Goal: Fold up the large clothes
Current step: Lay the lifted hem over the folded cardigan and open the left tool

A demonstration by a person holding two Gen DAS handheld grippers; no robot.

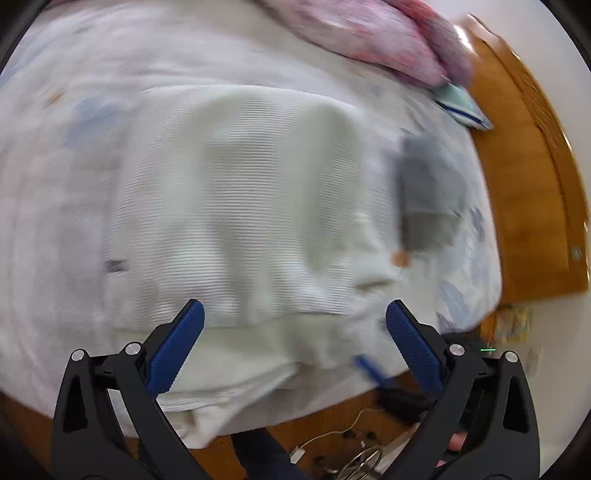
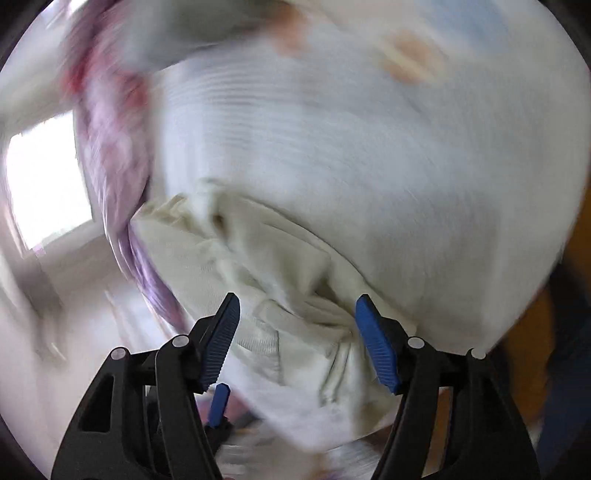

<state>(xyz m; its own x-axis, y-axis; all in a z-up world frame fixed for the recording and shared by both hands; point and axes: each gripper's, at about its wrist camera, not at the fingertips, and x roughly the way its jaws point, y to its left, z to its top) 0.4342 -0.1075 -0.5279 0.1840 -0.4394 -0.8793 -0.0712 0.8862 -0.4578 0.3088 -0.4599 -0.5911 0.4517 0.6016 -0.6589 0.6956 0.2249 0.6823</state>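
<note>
— Where is the garment?
— Spread flat across the bed (image 1: 55, 155): a cream ribbed sweater (image 1: 240, 206), near edge bunched in folds at the bed's front.

— Left gripper (image 1: 295, 314)?
— Jaws wide apart above the sweater's near hem, holding nothing.

— Right gripper (image 2: 297, 306)?
— Also parted, hovering over crumpled cream cloth; nothing pinched between the blue pads (image 2: 373, 339).

— Anything else on the bed?
— Pink blanket (image 1: 369, 33) at the far side, grey folded item (image 1: 430, 192) beside the sweater. Blurred throughout.
</note>
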